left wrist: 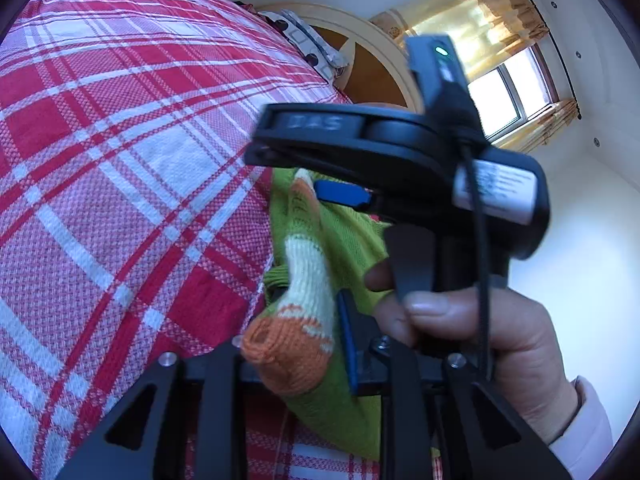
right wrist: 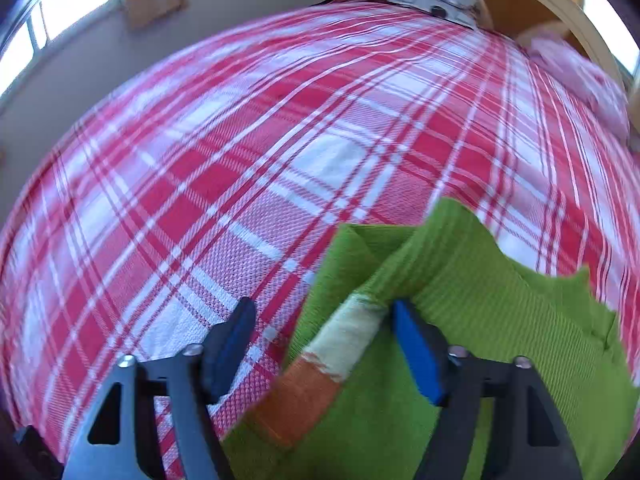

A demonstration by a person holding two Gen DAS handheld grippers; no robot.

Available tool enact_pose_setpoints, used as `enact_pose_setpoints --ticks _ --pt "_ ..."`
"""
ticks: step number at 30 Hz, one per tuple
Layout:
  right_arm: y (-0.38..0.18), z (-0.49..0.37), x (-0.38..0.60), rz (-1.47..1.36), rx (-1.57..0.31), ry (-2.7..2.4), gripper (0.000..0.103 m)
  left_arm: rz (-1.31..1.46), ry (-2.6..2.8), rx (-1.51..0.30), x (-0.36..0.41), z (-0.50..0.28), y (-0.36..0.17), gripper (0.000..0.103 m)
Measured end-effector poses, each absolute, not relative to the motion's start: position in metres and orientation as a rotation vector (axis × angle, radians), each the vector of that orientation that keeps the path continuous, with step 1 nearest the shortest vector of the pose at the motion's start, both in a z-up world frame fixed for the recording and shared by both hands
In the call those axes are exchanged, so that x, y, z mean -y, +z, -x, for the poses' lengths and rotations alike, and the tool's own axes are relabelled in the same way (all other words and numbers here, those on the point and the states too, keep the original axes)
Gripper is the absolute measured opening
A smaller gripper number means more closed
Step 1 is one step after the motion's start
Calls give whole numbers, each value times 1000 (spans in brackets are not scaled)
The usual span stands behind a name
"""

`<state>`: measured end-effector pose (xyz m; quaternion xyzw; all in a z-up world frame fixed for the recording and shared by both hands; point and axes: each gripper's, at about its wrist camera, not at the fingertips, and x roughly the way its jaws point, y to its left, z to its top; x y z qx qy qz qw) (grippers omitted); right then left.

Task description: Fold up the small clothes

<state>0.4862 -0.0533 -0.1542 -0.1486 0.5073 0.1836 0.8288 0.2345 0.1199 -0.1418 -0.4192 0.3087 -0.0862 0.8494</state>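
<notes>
Your green sweater (right wrist: 480, 288) lies bunched on the bed (right wrist: 240, 160), over the red and white plaid cover, toward the near right side of the right wrist view. One sleeve (right wrist: 352, 340), with a cream band and an orange cuff (right wrist: 296, 400), runs up between the jaws of your right gripper (right wrist: 324, 320).

Those right jaws stand wide apart. The blue pad (right wrist: 420, 356) on the right side touches or nearly touches the green knit, while the dark finger on the left hangs over bare plaid, well apart from the sleeve. Nothing is pinched between them.

In the left wrist view, your left gripper (left wrist: 304, 344) has a sleeve cuff (left wrist: 288, 360) sitting between its fingers: orange end nearest the camera, cream band above it, green beyond. The blue pad (left wrist: 348, 344) on the right lies against the knit. The other finger is hidden behind the cuff, so you cannot tell from here whether these jaws are clamped on it or merely around it.

The same view shows your right hand (left wrist: 472, 320) gripping the black handle of the right gripper, finger on the trigger, just above the sweater.

At the far end of the bed stands a cream headboard (left wrist: 360, 40) with a patterned pillow (left wrist: 308, 44) against it, and a curtained window (left wrist: 512, 92) beyond.
</notes>
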Motion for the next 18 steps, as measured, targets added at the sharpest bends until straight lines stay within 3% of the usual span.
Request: enact_pose_setpoints --ticks 4,7,10,18 --pt "-159 -481 47 426 -1046 379 71 885 -178 -650 -120 -234 -142 25" --pt "-154 -482 56 419 -1025 326 39 884 -179 -650 -120 -234 -142 25" --pt "-146 -484 76 333 -1034 341 19 881 -176 -651 -120 -234 -141 25" --pt "-133 -483 122 -41 -1033 402 12 832 -146 -693 -111 -242 -137 24"
